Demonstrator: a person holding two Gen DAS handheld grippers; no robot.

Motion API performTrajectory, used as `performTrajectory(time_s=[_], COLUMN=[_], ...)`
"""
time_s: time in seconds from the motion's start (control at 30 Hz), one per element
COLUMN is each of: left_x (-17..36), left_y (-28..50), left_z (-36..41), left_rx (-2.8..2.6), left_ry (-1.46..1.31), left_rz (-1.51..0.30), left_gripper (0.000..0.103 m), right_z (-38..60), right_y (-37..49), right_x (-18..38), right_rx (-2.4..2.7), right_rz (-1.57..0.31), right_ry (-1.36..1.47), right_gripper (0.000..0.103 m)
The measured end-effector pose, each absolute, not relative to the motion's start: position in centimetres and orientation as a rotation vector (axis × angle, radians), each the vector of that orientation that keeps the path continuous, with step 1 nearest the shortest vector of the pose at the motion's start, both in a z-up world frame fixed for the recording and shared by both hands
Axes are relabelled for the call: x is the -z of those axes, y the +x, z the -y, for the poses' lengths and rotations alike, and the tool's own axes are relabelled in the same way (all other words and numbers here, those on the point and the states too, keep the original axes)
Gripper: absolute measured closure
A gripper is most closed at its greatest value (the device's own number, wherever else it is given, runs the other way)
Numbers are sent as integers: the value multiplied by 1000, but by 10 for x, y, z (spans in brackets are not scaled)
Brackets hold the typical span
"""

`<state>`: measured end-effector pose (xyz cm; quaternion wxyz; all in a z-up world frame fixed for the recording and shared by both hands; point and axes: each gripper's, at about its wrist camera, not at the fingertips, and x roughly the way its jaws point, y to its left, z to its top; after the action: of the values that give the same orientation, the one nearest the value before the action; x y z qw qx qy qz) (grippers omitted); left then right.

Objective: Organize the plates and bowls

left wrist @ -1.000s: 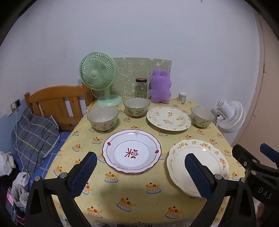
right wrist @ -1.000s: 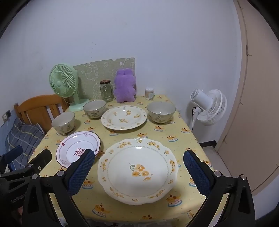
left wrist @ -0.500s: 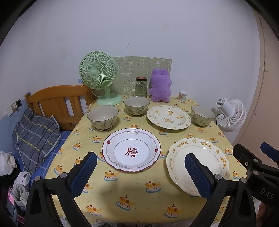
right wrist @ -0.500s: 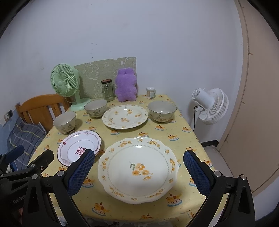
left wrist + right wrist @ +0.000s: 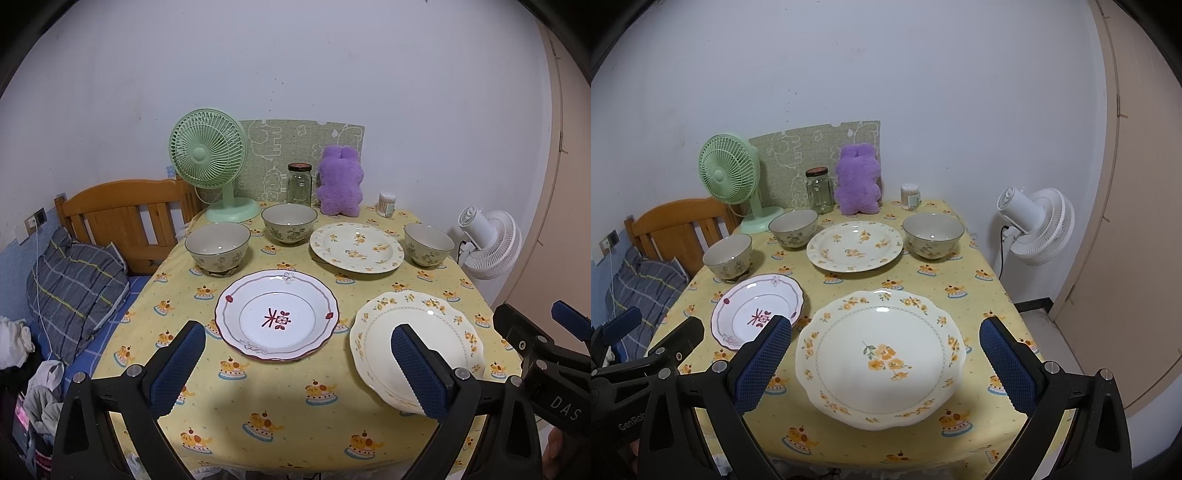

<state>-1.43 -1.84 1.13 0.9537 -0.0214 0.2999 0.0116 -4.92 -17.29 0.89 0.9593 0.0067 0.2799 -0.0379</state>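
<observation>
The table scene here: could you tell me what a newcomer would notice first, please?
Probably the big floral plate at the near edge, framed by the open right gripper. To its left lies the red-rimmed plate, ahead of the open left gripper. At the back, a green fan and a purple plush stand by the wall.

Both cameras have drawn back slightly from the table (image 5: pixel 280 398); nothing else moved.

Plates and bowls lying across the table (image 5: pixel 280 398)

Two plates (image 5: pixel 276 314) are sitting in front, a third plate (image 5: pixel 356 248) behind, between bowls (image 5: pixel 289 223); a jar (image 5: pixel 299 184) is standing behind them.
</observation>
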Motion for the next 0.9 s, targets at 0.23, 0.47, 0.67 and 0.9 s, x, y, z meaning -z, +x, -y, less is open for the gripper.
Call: performTrajectory(time_s=[0.23,0.47,0.67,0.9], left_x=[-11,-9,-9,-9], left_y=[-15,-16,-17,-17], left_z=[18,20,21,21], left_rx=[-23,-24,-26,-26], left_ry=[-43,-42,-42,-42], left_rz=[-609,-610,-610,-609], left_gripper=[2,2,2,3], right_z=[176,177,179,178], right_y=[-50,-50,-50,-49], right_x=[-9,-8,-8,-8], right_rx=[78,79,80,80], right_rz=[-567,-567,-567,-566], right_ry=[12,13,13,11], right_gripper=[0,0,0,0])
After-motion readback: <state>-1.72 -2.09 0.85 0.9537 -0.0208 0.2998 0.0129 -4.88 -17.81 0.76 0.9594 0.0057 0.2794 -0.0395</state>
